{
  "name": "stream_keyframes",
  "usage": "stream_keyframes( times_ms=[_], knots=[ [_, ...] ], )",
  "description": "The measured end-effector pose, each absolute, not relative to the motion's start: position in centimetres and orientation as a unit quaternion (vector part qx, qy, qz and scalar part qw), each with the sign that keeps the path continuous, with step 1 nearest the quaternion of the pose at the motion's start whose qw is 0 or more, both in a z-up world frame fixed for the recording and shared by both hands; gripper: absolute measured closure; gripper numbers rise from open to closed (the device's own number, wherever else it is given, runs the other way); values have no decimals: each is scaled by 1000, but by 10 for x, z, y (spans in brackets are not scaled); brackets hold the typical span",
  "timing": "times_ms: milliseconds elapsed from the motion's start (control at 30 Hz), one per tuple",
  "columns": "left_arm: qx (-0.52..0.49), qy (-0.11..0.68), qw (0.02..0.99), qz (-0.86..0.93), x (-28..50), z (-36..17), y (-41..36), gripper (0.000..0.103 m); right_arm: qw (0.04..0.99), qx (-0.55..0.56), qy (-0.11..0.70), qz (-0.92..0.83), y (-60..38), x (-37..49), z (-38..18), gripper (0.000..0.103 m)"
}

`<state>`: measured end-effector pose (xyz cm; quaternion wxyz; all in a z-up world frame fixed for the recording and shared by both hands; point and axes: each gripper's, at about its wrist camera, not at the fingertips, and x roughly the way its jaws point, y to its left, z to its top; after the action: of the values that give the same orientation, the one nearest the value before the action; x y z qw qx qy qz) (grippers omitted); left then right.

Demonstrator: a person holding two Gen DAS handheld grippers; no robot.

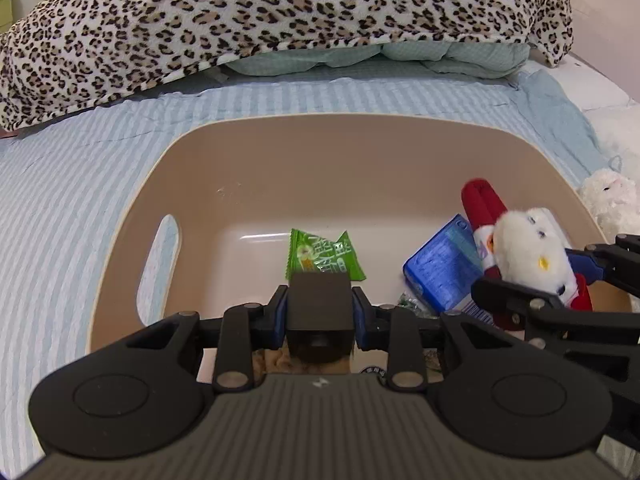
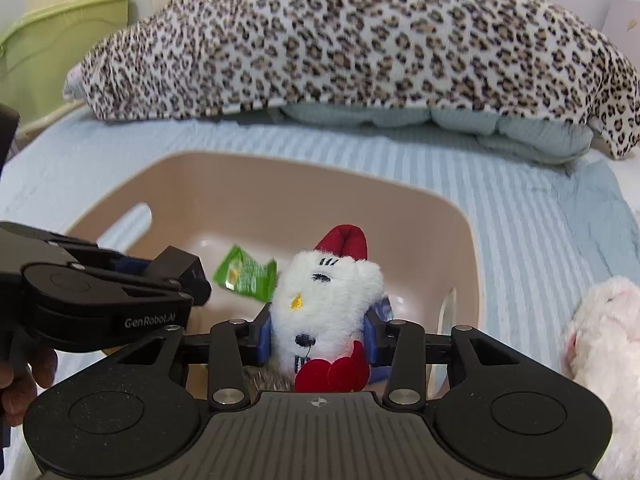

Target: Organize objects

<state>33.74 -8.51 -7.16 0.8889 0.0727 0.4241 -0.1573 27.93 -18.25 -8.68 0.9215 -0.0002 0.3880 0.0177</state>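
Observation:
A beige plastic basin [image 1: 280, 136] sits on the striped bed; it also shows in the right wrist view [image 2: 460, 216]. My left gripper [image 1: 319, 312] is shut on a black cube [image 1: 319, 320] above the basin's near side. My right gripper [image 2: 318, 332] is shut on a white plush kitten with red bows [image 2: 324, 296], held over the basin's right part; it also shows in the left wrist view [image 1: 528, 252]. Inside the basin lie a green snack packet [image 1: 324, 254] and a blue packet [image 1: 444, 268].
A second white plush toy [image 2: 604, 344] lies on the bed to the right of the basin. A leopard-print blanket [image 1: 280, 12] is heaped over pale green bedding at the back. A green headboard [image 2: 52, 48] stands far left.

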Motion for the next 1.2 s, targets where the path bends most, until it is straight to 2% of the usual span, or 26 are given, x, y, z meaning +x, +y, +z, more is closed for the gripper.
stream_keyframes(
  times_ms=[33,100,133,200,300,733,1200],
  knots=[
    [70,426,888,-158,336,-70,-83,62,920,-1,391,16,-183,279,-88,52],
    [70,426,891,-144,334,-64,-81,32,921,5,390,15,-185,276,-86,45],
    [71,419,895,-137,331,-59,-81,29,921,11,388,13,-187,274,-83,41],
    [72,411,898,-138,324,-49,-78,29,924,25,382,9,-190,269,-76,24],
    [75,409,899,-139,314,-36,-73,29,924,35,381,7,-195,258,-63,15],
    [85,393,904,-145,248,16,-45,27,922,26,386,-2,-189,192,-21,14],
    [82,375,913,-139,169,43,-17,27,928,24,373,3,-169,113,10,13]
  ],
)
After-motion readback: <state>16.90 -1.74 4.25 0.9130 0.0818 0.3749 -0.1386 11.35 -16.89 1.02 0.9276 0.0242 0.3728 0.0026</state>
